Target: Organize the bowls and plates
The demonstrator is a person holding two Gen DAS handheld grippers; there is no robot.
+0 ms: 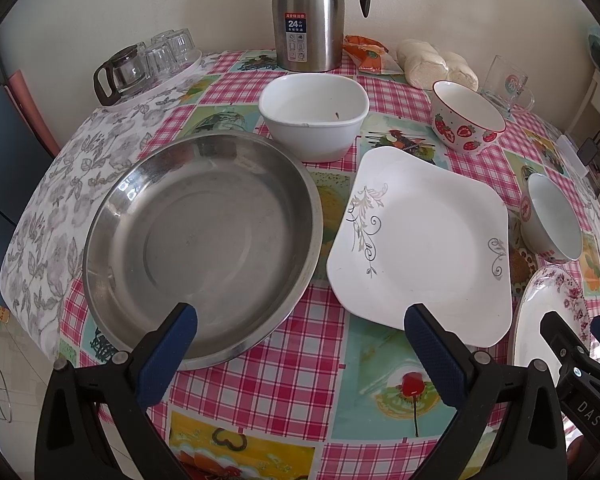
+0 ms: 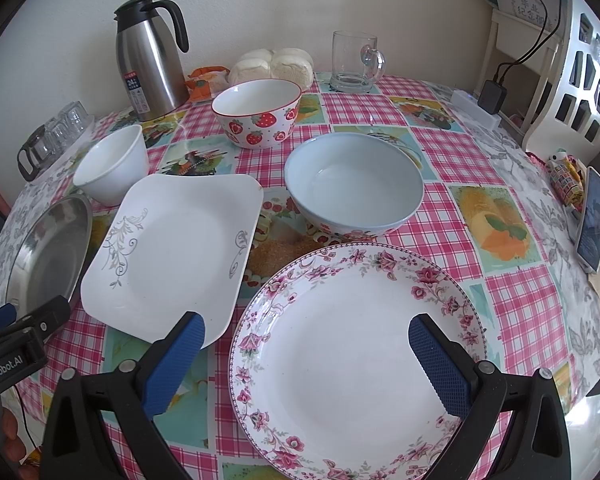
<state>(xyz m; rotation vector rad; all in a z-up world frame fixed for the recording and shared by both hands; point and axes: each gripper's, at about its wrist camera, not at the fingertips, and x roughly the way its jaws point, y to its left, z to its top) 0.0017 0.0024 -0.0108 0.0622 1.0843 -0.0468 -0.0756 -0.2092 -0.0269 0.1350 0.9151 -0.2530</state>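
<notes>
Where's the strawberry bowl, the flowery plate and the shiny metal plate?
strawberry bowl [image 2: 256, 126], right wrist view, on its painted side.
flowery plate [image 2: 348, 352], right wrist view, on its white middle.
shiny metal plate [image 1: 200, 240], left wrist view, on its flat bottom.

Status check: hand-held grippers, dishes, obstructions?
Left hand-held gripper open, empty, between steel pan and square plate. Right hand-held gripper open over floral plate. Nothing stacked, nothing blocking.
</notes>
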